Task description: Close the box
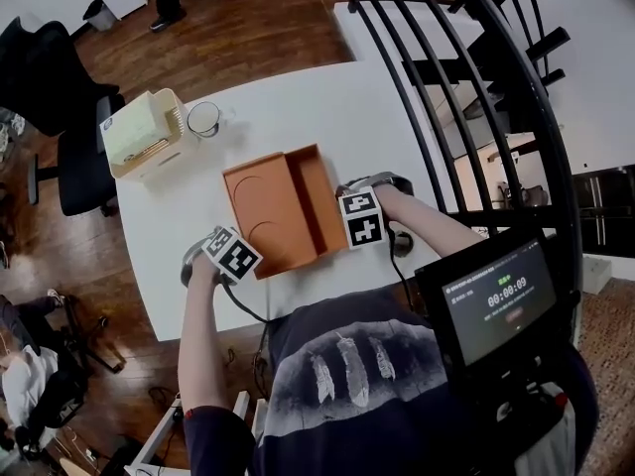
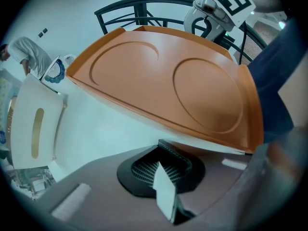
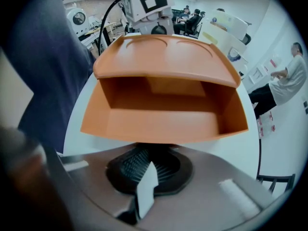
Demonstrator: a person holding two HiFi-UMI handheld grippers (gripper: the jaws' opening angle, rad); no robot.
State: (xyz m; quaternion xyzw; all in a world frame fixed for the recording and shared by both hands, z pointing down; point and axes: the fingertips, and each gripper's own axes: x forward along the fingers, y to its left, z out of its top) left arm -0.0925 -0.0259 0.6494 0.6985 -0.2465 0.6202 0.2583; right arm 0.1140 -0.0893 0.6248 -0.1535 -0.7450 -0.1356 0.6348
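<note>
An orange box sits mid-table with its tray (image 1: 316,201) to the right and its hinged lid (image 1: 260,206) swung out to the left. The left gripper view shows the lid's outer face (image 2: 168,90), with two round embossings, tilted up just beyond my left gripper (image 2: 161,170). My left gripper (image 1: 238,256) is at the lid's near left edge. My right gripper (image 1: 355,218) is beside the tray's right wall. From there the lid (image 3: 163,57) overhangs the empty tray (image 3: 159,121). Both grippers look shut with nothing held, and my right gripper (image 3: 149,170) is close to the tray's wall.
On the white table (image 1: 298,97) a cream tissue box (image 1: 144,132) and a cup (image 1: 203,118) stand at the far left. A black chair (image 1: 60,97) is left of the table and a black curved railing (image 1: 466,58) is on the right. A person (image 3: 284,83) stands farther off.
</note>
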